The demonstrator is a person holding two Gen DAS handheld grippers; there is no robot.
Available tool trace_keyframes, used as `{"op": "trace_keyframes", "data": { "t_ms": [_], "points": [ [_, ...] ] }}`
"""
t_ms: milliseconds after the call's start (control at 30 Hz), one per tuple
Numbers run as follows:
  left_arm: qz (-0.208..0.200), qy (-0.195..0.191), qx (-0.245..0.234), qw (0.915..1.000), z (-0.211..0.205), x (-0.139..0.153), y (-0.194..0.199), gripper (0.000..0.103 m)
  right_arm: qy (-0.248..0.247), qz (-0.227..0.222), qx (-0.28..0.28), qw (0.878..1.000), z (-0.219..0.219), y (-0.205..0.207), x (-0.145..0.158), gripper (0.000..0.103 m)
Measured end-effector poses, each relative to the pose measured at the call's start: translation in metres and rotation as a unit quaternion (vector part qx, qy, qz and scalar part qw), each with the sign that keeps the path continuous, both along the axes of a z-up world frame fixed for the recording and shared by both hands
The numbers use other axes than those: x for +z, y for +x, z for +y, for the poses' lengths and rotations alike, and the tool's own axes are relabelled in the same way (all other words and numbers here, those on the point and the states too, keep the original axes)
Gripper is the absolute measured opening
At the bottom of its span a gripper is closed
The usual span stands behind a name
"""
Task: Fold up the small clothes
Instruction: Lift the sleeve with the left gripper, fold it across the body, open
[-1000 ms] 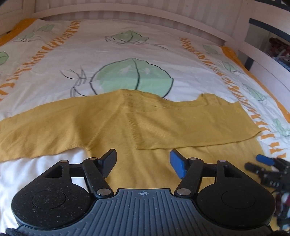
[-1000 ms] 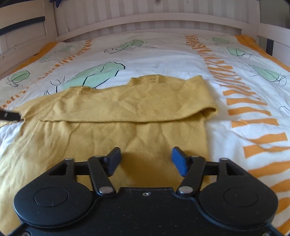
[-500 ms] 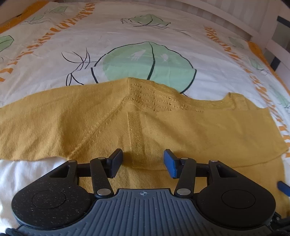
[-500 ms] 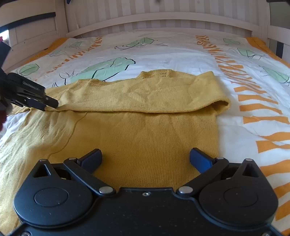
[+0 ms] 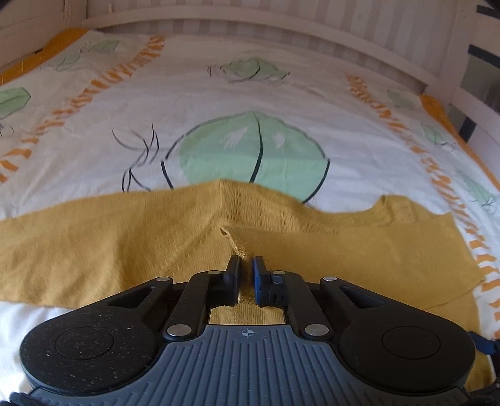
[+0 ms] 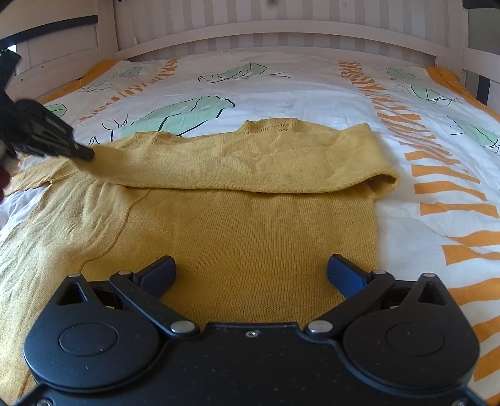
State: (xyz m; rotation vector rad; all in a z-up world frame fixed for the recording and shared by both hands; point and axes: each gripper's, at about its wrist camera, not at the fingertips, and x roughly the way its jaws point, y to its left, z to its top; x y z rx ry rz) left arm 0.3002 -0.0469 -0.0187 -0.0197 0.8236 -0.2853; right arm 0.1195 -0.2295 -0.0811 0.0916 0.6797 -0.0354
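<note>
A mustard-yellow knit sweater (image 6: 265, 225) lies flat on the bed, its right sleeve folded across the chest (image 6: 250, 165). In the left wrist view the sweater (image 5: 109, 243) spreads left and right, the other sleeve stretching to the left. My left gripper (image 5: 246, 265) is shut on the cuff end of the folded sleeve (image 5: 242, 243) and lifts it a little. It also shows in the right wrist view (image 6: 84, 153) at the left, on the sleeve end. My right gripper (image 6: 250, 271) is wide open and empty, low over the sweater's body.
The bed cover (image 6: 297, 93) is white with green leaf prints and orange stripes. A white slatted bed rail (image 6: 281, 28) runs along the far side and a side rail (image 5: 468, 103) along the right. Bare cover lies beyond the sweater.
My left gripper has closed on the folded sleeve's end and raised it slightly. My right gripper opened wide half a second ago and stays low over the sweater body.
</note>
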Motion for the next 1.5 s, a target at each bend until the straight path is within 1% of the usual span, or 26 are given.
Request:
{"op": "trace_keyframes", "data": {
  "t_ms": [67,100,167,267,333,367,467,533,600,633,733,800,900,1000,1067,1133,1167,1200,1267,1300,1367,1433,1500],
  "points": [
    [-0.007,-0.003,-0.002,1.0,0.006,0.01,-0.003,0.007,0.0,0.0,0.0,1.0,0.0,0.0,0.0,0.103],
    [-0.01,0.001,0.0,0.9999,0.008,0.014,-0.004,0.003,0.0,0.0,0.0,1.0,0.0,0.0,0.0,0.103],
    [-0.016,0.01,0.007,0.9998,0.014,0.017,-0.004,0.003,0.0,0.0,0.0,1.0,0.0,0.0,0.0,0.103],
    [-0.015,0.021,0.027,0.9993,0.023,0.015,0.0,0.003,0.0,0.0,0.0,1.0,0.0,0.0,0.0,0.103],
    [-0.005,0.02,0.043,0.9989,0.031,0.009,0.003,0.003,0.0,0.0,0.0,1.0,0.0,0.0,0.0,0.103],
    [0.008,0.012,0.047,0.9988,0.036,0.004,0.005,0.003,0.0,0.0,0.0,1.0,0.0,0.0,0.0,0.103],
    [0.049,-0.034,0.044,0.9972,0.046,-0.009,0.009,0.004,0.0,0.0,0.0,1.0,0.0,0.0,0.0,0.103],
    [0.063,-0.051,0.044,0.9957,0.044,-0.016,0.01,0.007,0.0,0.0,0.0,1.0,0.0,0.0,0.0,0.103],
    [0.072,-0.061,0.038,0.9949,0.041,-0.023,0.011,0.021,-0.001,0.0,0.0,1.0,0.0,0.0,0.0,0.103],
    [0.073,-0.065,0.033,0.9947,0.039,-0.025,0.011,0.024,0.0,0.0,0.0,1.0,0.0,0.0,0.0,0.103],
    [0.075,-0.072,0.022,0.9944,0.029,-0.03,0.011,0.027,0.0,0.0,0.0,1.0,0.0,0.0,0.0,0.103],
    [0.08,-0.076,0.015,0.9938,0.025,-0.034,0.012,0.031,-0.001,0.0,0.0,1.0,0.0,0.0,0.0,0.103],
    [0.09,-0.074,0.013,0.9931,0.019,-0.041,0.015,0.033,-0.001,0.0,0.0,1.0,0.001,0.0,0.0,0.103],
    [0.091,-0.078,0.014,0.9927,0.014,-0.045,0.018,0.034,-0.001,0.001,0.0,1.0,0.001,0.0,0.0,0.103],
    [0.092,-0.084,0.012,0.9921,0.011,-0.045,0.019,0.034,-0.001,0.001,0.0,1.0,0.001,0.0,0.0,0.103],
    [0.092,-0.08,0.01,0.9925,0.007,-0.045,0.02,0.032,-0.001,0.001,0.0,1.0,0.001,0.0,0.0,0.103],
    [0.086,-0.076,0.004,0.9934,0.005,-0.044,0.019,0.014,-0.001,0.001,0.0,1.0,0.001,0.0,0.0,0.103],
    [0.075,-0.073,-0.002,0.9945,0.002,-0.042,0.017,0.005,-0.001,0.001,0.0,1.0,0.001,0.0,0.0,0.103],
    [0.046,-0.065,-0.006,0.9968,-0.001,-0.032,0.009,0.005,-0.001,0.001,0.0,1.0,0.001,0.0,0.0,0.103],
    [0.028,-0.056,-0.006,0.998,-0.002,-0.025,0.004,0.004,-0.001,0.0,0.0,1.0,0.001,0.0,0.0,0.103],
    [-0.004,-0.051,-0.011,0.9987,0.0,-0.008,-0.005,0.004,-0.001,0.001,0.0,1.0,0.001,0.0,0.0,0.103],
    [-0.023,-0.056,-0.013,0.9981,0.009,0.007,-0.011,0.005,-0.001,0.001,0.0,1.0,0.001,0.0,0.0,0.103],
    [-0.031,-0.062,-0.005,0.9976,0.02,0.016,-0.013,0.005,-0.001,0.001,0.0,1.0,0.001,0.0,0.0,0.103]
  ]
}}
